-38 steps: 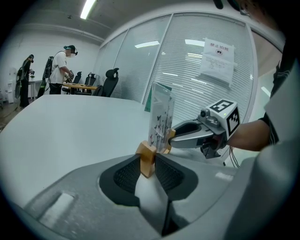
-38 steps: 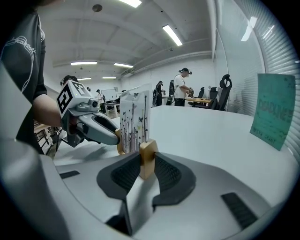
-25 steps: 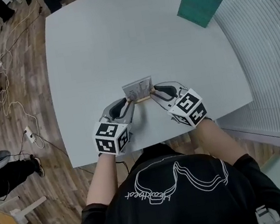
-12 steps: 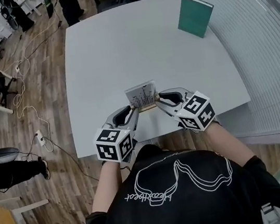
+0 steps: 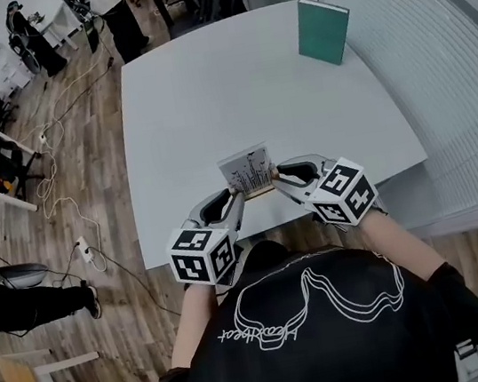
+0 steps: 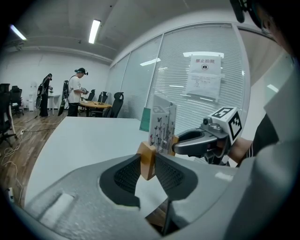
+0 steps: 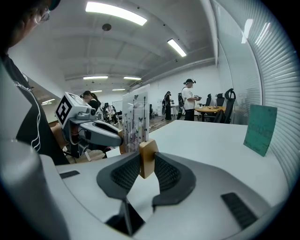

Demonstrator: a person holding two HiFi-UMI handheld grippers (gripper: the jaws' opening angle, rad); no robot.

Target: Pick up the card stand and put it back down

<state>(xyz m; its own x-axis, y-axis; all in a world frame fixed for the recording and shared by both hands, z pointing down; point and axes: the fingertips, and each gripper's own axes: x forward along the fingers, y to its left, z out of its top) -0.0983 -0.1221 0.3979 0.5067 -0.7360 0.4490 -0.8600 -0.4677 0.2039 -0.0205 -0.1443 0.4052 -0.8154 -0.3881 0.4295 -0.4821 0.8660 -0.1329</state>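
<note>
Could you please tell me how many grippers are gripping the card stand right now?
2: the left gripper clamps the card stand at its left end, the right gripper at its right end.

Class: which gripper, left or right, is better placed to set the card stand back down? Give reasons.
Neither alone. The left gripper and right gripper each have jaws shut on one end of the card stand, so lowering it with both looks steadiest.

The left tongs [image 5: 237,198] and right tongs [image 5: 278,173] were held close in front of the chest, forearms bent, tips angled inward toward each other and slightly downward. Each pair's pads pressed on an opposite end of the card stand [image 5: 247,171].
</note>
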